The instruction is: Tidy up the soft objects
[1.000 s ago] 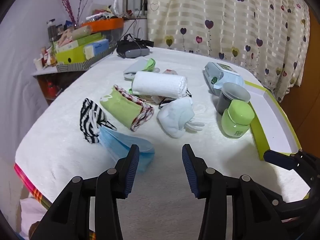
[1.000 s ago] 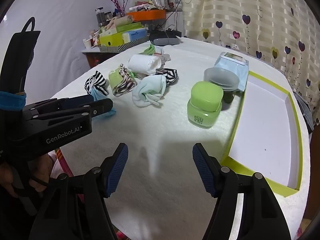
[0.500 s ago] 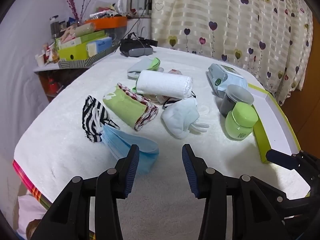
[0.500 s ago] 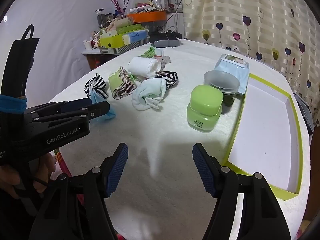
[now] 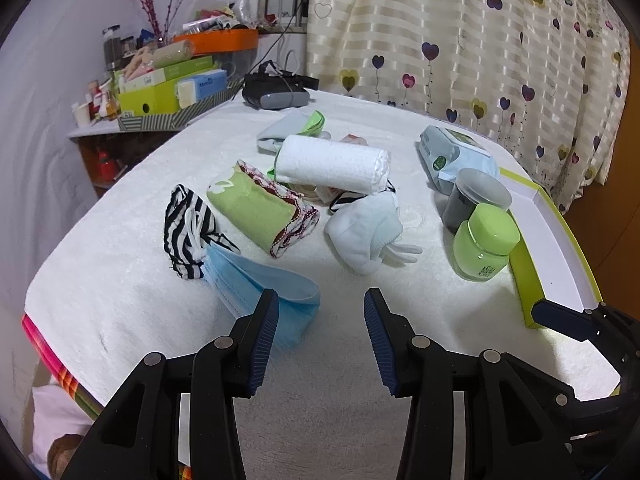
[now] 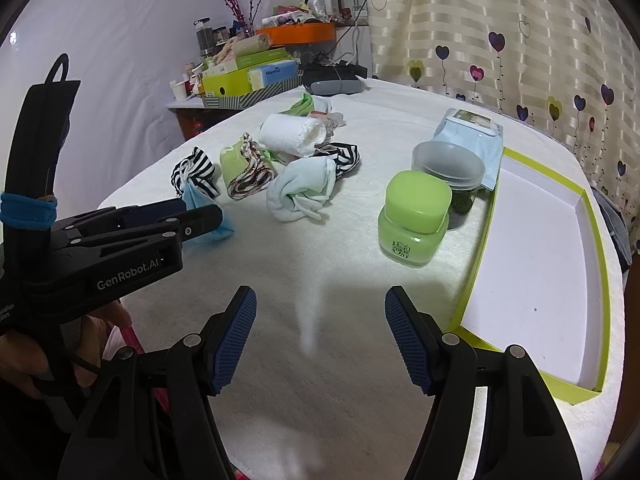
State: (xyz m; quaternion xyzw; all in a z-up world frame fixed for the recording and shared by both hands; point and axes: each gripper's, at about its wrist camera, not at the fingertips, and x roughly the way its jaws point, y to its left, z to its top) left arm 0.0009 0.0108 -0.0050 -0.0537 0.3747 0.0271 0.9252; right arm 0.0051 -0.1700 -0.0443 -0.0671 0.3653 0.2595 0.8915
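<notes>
While both tools hover low over the white towel-covered table, neither holds anything. The left gripper has its jaws spread wide, with bare cloth between the pads. The right gripper is likewise wide apart and empty.

Location of the task items, relative to the left gripper:
- Blue face mask: directly ahead of the left-hand finger, its near edge hidden behind that fingertip. Contact cannot be confirmed.
- Striped cloth: beyond the mask, ahead and to the left, touching it.
- Green folded cloth: further ahead, left of centre.
- Pale bundled sock: ahead, slightly right of centre.
- Rolled white towel: well ahead, behind the cloth and the sock.

Relative to the right gripper, the green jar and grey lidded tub stand ahead and to the right, with the wipes pack beyond them. The green-rimmed tray lies along the right side and appears empty.

Judgement: the soft items sit loosely clustered, probably awaiting transfer to the tray. The open jaws and low approach suit a pinch on the mask, the nearest item. The thin mask may fold or slip unless gripped at its raised pleat.
</notes>
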